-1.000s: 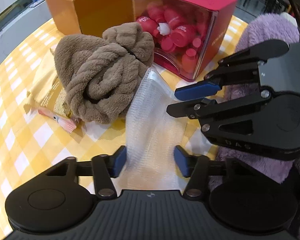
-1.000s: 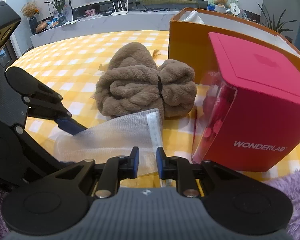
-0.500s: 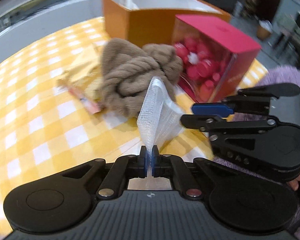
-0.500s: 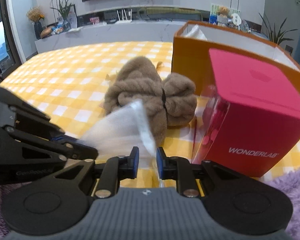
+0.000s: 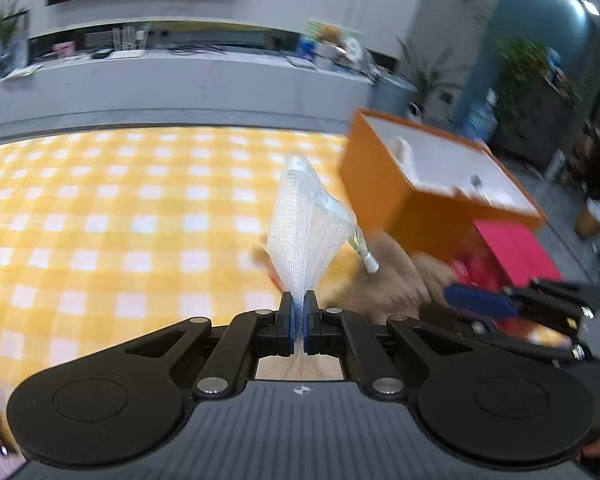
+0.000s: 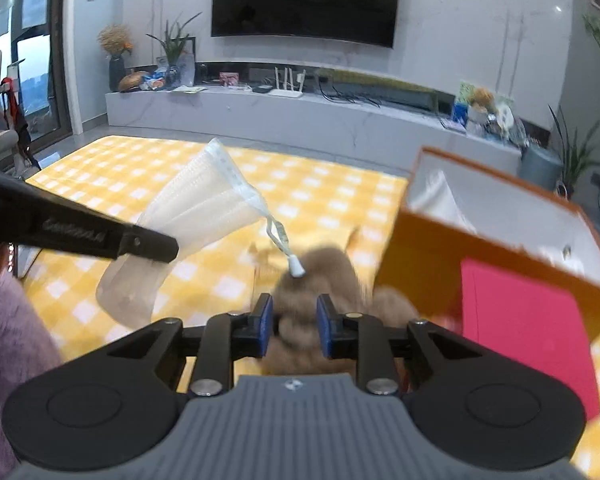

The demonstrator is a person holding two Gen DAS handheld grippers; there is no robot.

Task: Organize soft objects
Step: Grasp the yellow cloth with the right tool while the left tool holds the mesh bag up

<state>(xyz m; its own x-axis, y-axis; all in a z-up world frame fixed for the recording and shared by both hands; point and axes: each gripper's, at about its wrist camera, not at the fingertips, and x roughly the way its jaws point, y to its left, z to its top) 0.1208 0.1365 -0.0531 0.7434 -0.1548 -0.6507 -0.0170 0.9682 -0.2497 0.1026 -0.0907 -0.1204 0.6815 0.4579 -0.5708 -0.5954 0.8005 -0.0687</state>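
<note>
My left gripper (image 5: 299, 322) is shut on a white mesh bag (image 5: 306, 224) and holds it up above the yellow checked table (image 5: 100, 220); the bag also shows in the right wrist view (image 6: 196, 216), with its drawstring toggle (image 6: 296, 268) dangling. My right gripper (image 6: 294, 330) is open and empty, its blue pads apart just above the brown fluffy towel bundle (image 6: 328, 276). The towel is blurred in the left wrist view (image 5: 392, 280). My right gripper shows in the left wrist view (image 5: 500, 308) at lower right.
An open orange box (image 6: 480, 240) stands at the right, with a red box (image 6: 528, 320) in front of it. A purple fluffy item (image 6: 4, 340) lies at the lower left. A grey TV bench runs behind the table.
My left gripper closed on the mesh bag and lifted it off the table. My right gripper opened wider, let the bag go and rose over the brown towel.
</note>
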